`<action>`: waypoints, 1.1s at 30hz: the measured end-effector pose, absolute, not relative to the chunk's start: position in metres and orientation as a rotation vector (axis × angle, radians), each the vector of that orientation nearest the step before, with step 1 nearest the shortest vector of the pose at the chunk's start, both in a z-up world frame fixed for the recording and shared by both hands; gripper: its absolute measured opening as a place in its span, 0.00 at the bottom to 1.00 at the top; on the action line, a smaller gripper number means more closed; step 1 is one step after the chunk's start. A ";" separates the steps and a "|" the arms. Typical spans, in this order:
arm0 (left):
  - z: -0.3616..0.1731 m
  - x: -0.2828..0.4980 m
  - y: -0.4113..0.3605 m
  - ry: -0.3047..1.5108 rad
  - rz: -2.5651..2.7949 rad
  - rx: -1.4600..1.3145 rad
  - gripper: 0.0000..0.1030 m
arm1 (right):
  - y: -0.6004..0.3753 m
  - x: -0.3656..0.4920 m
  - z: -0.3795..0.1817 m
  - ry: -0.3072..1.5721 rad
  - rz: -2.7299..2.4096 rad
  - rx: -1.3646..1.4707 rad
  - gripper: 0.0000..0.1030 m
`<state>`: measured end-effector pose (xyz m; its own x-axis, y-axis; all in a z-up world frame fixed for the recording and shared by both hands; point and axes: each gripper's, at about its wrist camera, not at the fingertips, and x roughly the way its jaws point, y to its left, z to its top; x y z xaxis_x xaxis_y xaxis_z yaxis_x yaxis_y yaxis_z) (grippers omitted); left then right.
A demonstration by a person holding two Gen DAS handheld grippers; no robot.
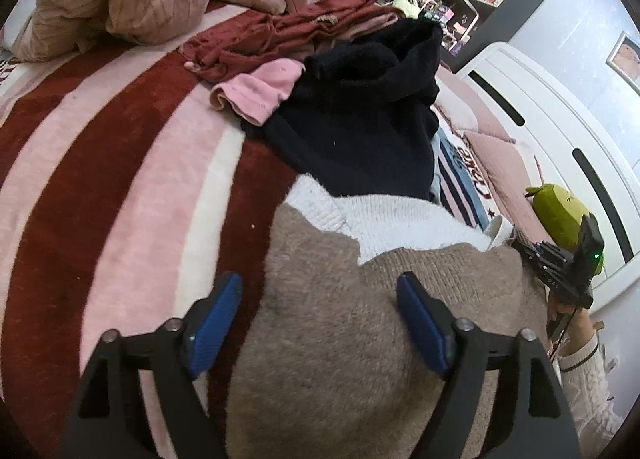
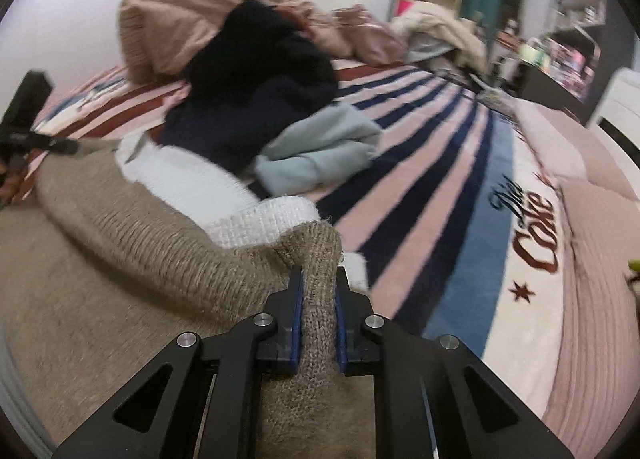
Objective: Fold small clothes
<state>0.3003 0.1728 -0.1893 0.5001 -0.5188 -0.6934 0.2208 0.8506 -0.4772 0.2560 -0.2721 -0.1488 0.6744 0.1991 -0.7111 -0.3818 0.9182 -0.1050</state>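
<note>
Here, one beige sweater (image 2: pixel 120 267), right gripper (image 2: pixel 318 323) jaws clenched on its fold, left gripper (image 1: pixel 320 323) jaws spread wide.

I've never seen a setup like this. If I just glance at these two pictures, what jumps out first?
Closest to both cameras is a fuzzy tan-and-white sweater spread on the bed; the right gripper is pinched shut on a fold of it, while the left gripper hovers over it with its blue fingers wide apart. Behind lies a heap of unfolded clothes, chiefly a black garment, on a bold red, pink and navy striped blanket.
</note>
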 end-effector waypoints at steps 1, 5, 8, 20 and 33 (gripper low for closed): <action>-0.187 0.300 0.174 0.941 -0.472 -0.353 0.79 | -0.275 0.257 -0.148 0.762 0.300 -0.240 0.07; -0.181 0.302 0.172 0.937 -0.531 -0.368 0.82 | -0.289 0.269 -0.154 0.845 0.264 -0.134 0.08; -0.182 0.309 0.161 0.966 -0.597 -0.362 0.84 | -0.287 0.278 -0.162 0.935 0.318 -0.103 0.17; -0.190 0.341 0.125 1.017 -0.469 -0.159 0.10 | -0.298 0.281 -0.158 0.934 0.389 0.046 0.08; -0.191 0.350 0.134 1.011 -0.277 -0.143 0.65 | -0.294 0.285 -0.171 0.975 0.250 0.026 0.29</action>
